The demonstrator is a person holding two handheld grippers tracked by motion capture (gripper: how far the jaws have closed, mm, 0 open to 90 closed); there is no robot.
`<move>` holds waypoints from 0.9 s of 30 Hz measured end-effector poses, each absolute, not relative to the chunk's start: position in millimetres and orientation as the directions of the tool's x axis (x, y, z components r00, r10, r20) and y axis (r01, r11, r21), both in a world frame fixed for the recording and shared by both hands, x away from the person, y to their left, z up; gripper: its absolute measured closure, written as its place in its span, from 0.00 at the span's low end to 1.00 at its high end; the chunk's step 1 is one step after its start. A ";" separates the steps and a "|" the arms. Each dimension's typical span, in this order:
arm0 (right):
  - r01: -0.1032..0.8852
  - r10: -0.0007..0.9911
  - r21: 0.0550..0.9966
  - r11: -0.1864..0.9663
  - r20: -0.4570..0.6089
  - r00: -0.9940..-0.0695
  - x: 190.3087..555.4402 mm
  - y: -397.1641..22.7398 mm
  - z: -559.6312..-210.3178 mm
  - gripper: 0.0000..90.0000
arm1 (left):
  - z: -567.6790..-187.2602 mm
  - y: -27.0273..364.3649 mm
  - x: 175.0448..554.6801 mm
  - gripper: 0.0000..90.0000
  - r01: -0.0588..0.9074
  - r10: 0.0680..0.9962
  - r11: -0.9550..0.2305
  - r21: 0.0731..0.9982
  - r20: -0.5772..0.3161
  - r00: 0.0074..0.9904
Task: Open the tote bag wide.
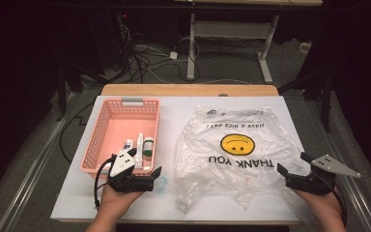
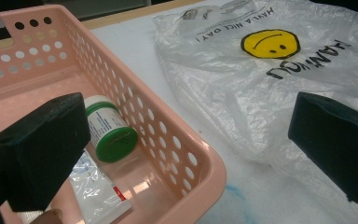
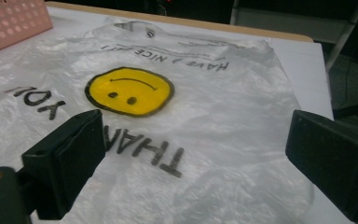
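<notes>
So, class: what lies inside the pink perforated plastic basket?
Inside the pink perforated plastic basket: a green-capped white bottle, a white tube and a clear packet. The left gripper hides part of its near end.

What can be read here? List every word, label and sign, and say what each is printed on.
"THANK YOU": plastic bag, black letters, upside down from the person's side.
"HAVE A NICE DAY!": same bag, near its far edge.
Yellow smiley face: sign on the bag, between the two texts.
Green-capped bottle in the pink basket: label print too small to read.
</notes>
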State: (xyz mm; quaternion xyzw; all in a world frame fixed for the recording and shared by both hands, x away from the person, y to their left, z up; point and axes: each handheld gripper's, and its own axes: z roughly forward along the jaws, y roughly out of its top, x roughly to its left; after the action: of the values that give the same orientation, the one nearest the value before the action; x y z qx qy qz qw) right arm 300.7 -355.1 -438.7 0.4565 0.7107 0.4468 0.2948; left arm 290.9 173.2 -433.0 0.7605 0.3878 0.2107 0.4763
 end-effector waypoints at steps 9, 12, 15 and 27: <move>0.446 0.937 0.879 0.169 -0.003 -0.348 303.8 -378.3 -445.2 0.13 | -433.4 173.4 291.3 0.00 0.393 0.785 -0.251 0.885 -0.051 0.617; 0.471 0.945 0.865 0.173 -0.010 -0.328 304.4 -385.1 -448.1 0.17 | -433.4 173.4 291.3 0.00 0.393 0.785 -0.250 0.885 -0.052 0.618; 0.503 0.951 0.846 0.174 -0.012 -0.310 304.8 -392.1 -451.5 0.24 | -433.5 173.2 291.2 0.00 0.392 0.783 -0.253 0.884 -0.051 0.620; 0.624 0.958 0.771 0.126 0.069 -0.278 309.2 -409.5 -467.3 0.50 | -433.8 172.7 291.4 0.00 0.392 0.782 -0.254 0.884 -0.051 0.621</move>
State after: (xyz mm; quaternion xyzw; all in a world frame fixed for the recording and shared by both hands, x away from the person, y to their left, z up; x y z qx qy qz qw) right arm 309.2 -409.5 -467.3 0.5544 0.7136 0.3602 0.2318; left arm 291.4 172.7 -433.8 0.7650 0.3837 0.2050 0.4749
